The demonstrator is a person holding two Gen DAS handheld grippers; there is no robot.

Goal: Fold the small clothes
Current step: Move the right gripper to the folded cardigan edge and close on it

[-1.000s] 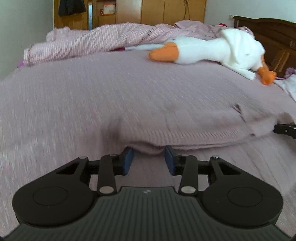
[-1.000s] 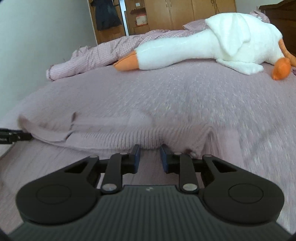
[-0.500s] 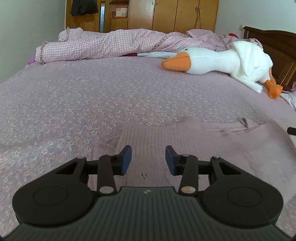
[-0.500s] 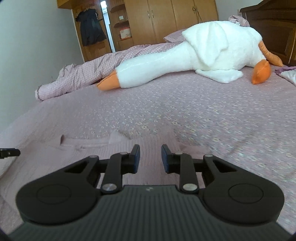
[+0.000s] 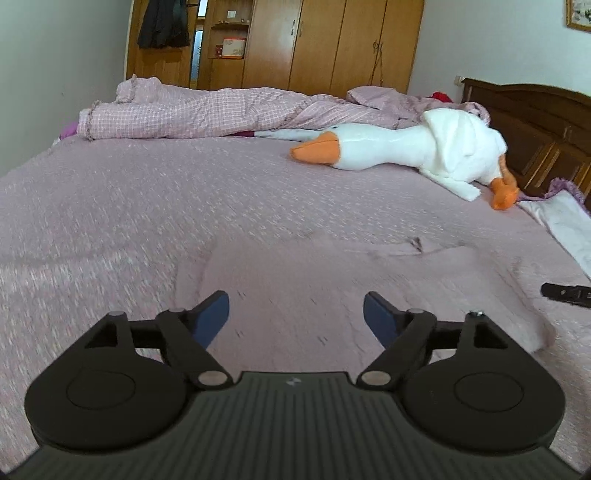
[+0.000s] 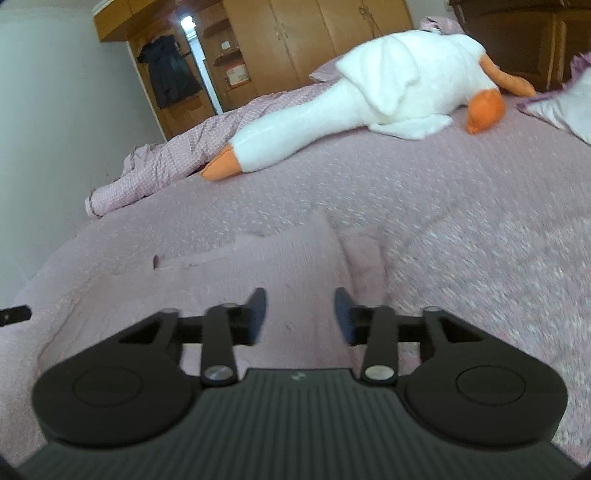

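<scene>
A: Two grippers, both empty. No containers w/ anything in them that I can make out, only a reddish box (image 5: 232, 48) on a far shelf, contents not visible.

B: Tongs?

A: Left gripper (image 5: 296, 314) spread wide, blue pads clear of the cloth, nothing between them. Right gripper (image 6: 300, 314) parted too, but narrower than the left, also holding nothing. Can't tell if either touches the fabric; both look to hover just above it.

B: And the garment?

A: Small pink knit top (image 5: 351, 280) lies flat on the near part of the bed, spread left to right in front of both grippers. In the right wrist view the same top (image 6: 288, 266) shows a ribbed panel running away from the fingers. Right gripper's tip (image 5: 565, 293) pokes in at the far right edge of the left view.

B: Surface, room?

A: Bed w/ pink flowered bedspread (image 5: 147, 206). Far side: bunched pink checked quilt (image 5: 207, 114), white plush goose (image 5: 413, 151) w/ orange beak, lying on its side. White pillow (image 5: 565, 221) at right. Dark wood headboard (image 5: 535, 122) right, wooden wardrobe (image 5: 332, 40) at the back, dark jacket (image 5: 162, 22) hanging far left. Pictures a bit motion-blurred.
</scene>
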